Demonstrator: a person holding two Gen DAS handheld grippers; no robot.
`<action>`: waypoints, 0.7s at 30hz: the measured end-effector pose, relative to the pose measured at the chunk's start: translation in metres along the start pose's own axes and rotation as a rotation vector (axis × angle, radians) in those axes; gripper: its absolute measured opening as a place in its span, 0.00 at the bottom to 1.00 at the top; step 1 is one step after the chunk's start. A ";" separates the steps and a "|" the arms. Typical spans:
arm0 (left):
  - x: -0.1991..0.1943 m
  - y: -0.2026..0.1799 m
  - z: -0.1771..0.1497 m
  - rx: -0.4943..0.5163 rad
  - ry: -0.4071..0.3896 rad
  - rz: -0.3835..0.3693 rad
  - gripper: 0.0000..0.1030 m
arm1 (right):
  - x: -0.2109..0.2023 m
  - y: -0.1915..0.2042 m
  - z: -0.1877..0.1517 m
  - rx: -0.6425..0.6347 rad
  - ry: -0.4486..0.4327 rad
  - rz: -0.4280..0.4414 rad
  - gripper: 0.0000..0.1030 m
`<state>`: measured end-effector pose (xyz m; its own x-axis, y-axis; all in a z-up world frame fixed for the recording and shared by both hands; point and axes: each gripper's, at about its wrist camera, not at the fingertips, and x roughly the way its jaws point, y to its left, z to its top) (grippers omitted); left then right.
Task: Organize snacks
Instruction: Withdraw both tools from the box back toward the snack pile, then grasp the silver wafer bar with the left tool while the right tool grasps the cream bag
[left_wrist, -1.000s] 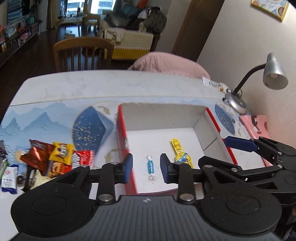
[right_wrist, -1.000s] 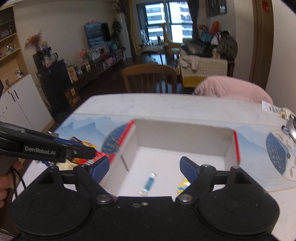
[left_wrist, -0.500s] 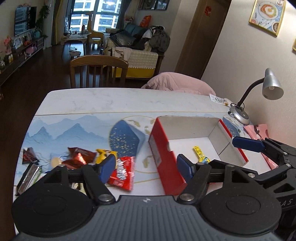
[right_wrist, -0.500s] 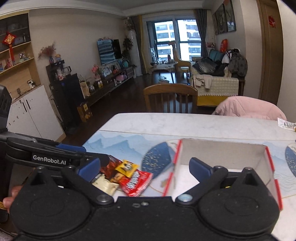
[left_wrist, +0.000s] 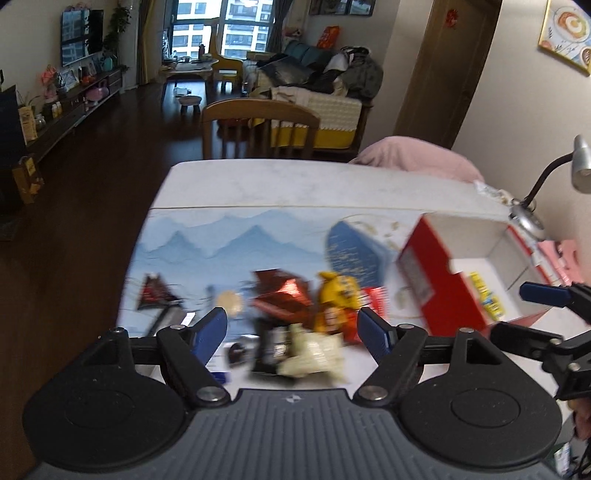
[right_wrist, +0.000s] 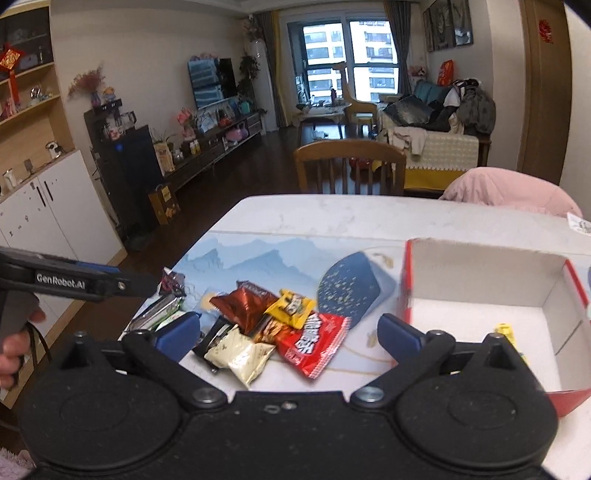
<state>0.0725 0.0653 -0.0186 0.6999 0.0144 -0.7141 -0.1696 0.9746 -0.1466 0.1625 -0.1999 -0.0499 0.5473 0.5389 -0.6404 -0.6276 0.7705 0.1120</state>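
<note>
1. The left gripper (left_wrist: 291, 330) hangs above the snack pile (right_wrist: 273, 325), its jaws just opened wide, nothing between them
2. The right gripper (right_wrist: 290, 332) has jaws that have just spread fully, nothing pinched
3. The snack pile lies on the table (right_wrist: 332, 214), just left of the red box (right_wrist: 480, 280)
4. A yellow packet (left_wrist: 484, 295) lies inside the red box
5. A red wrapper (right_wrist: 314, 347) sits at the pile's edge nearest the box
</note>
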 end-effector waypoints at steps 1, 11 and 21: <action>0.003 0.009 0.000 0.002 0.010 0.009 0.75 | 0.006 0.004 -0.002 -0.016 0.014 0.005 1.00; 0.041 0.082 -0.011 0.008 0.120 0.090 0.75 | 0.062 0.038 -0.013 -0.154 0.115 0.108 1.00; 0.096 0.124 -0.014 -0.022 0.261 0.010 0.75 | 0.120 0.058 -0.014 -0.373 0.249 0.201 0.94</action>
<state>0.1089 0.1847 -0.1152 0.4961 -0.0368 -0.8675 -0.1928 0.9695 -0.1514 0.1838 -0.0954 -0.1307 0.2741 0.5314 -0.8016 -0.8877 0.4603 0.0016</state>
